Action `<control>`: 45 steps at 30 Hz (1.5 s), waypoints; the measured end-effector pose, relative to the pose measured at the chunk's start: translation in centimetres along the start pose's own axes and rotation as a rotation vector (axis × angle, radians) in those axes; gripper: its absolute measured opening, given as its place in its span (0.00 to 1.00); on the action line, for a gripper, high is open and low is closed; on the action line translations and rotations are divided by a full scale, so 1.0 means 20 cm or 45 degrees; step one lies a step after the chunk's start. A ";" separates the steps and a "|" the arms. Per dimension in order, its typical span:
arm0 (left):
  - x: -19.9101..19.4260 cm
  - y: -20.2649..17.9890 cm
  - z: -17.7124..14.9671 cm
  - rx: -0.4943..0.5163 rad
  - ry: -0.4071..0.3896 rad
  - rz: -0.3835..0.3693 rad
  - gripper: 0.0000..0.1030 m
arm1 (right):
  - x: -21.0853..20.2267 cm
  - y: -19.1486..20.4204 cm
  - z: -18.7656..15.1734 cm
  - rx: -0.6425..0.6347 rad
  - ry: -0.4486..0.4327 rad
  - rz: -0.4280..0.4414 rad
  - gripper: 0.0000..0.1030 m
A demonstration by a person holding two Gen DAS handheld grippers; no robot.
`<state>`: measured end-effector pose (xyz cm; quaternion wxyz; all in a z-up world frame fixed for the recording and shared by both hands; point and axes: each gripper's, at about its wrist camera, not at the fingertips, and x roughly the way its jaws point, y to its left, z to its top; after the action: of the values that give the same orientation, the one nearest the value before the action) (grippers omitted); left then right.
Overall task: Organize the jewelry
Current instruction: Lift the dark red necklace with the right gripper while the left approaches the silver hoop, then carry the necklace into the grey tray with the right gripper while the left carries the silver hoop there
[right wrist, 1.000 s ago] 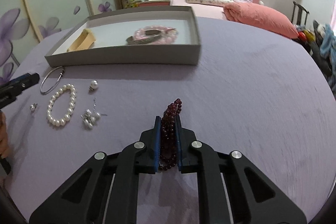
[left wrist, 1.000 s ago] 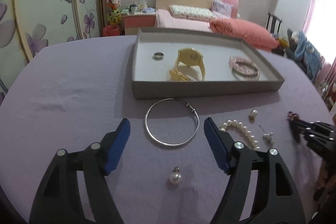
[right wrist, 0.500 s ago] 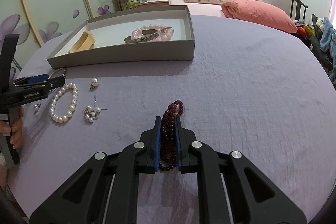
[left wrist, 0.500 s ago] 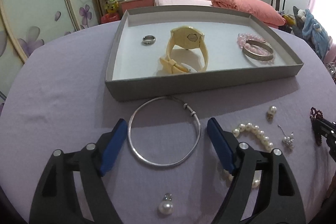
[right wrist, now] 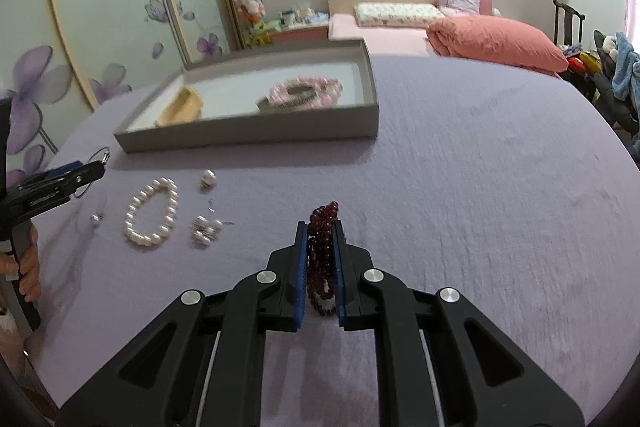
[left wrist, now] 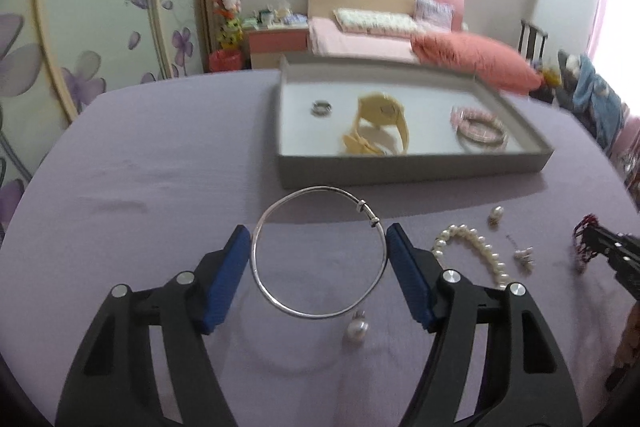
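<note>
My left gripper [left wrist: 319, 241] is open, its blue fingers on either side of a thin silver bangle [left wrist: 320, 251] that lies on the purple cloth. My right gripper [right wrist: 321, 233] is shut on a dark red bead bracelet [right wrist: 322, 247] and holds it above the cloth; it also shows at the right of the left wrist view [left wrist: 583, 242]. A grey tray [left wrist: 412, 169] behind the bangle holds a ring [left wrist: 321, 108], a yellow watch [left wrist: 382, 125] and a pink bracelet with a bangle [left wrist: 480, 129]. The tray also shows in the right wrist view [right wrist: 248, 139].
A pearl bracelet [left wrist: 472, 253], a pearl earring [left wrist: 496, 214], a small cluster earring [left wrist: 525, 254] and a pearl drop [left wrist: 357, 327] lie on the cloth near the left gripper. The pearl bracelet [right wrist: 151, 213] also lies left of the right gripper. A bed stands behind the table.
My left gripper has come closer around the silver bangle, which now sits between the fingers. The right gripper still holds the red bracelet, little moved.
</note>
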<state>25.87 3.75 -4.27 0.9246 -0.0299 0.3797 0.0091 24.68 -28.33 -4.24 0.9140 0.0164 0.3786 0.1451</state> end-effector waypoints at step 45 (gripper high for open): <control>-0.54 -0.01 0.13 -0.057 -0.454 -0.119 0.66 | -0.35 0.21 0.37 -0.120 -0.521 0.034 0.11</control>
<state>19.95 3.78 5.21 0.9758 -0.0659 0.2076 -0.0204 24.08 -25.62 6.40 0.9695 0.0076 0.1776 0.1685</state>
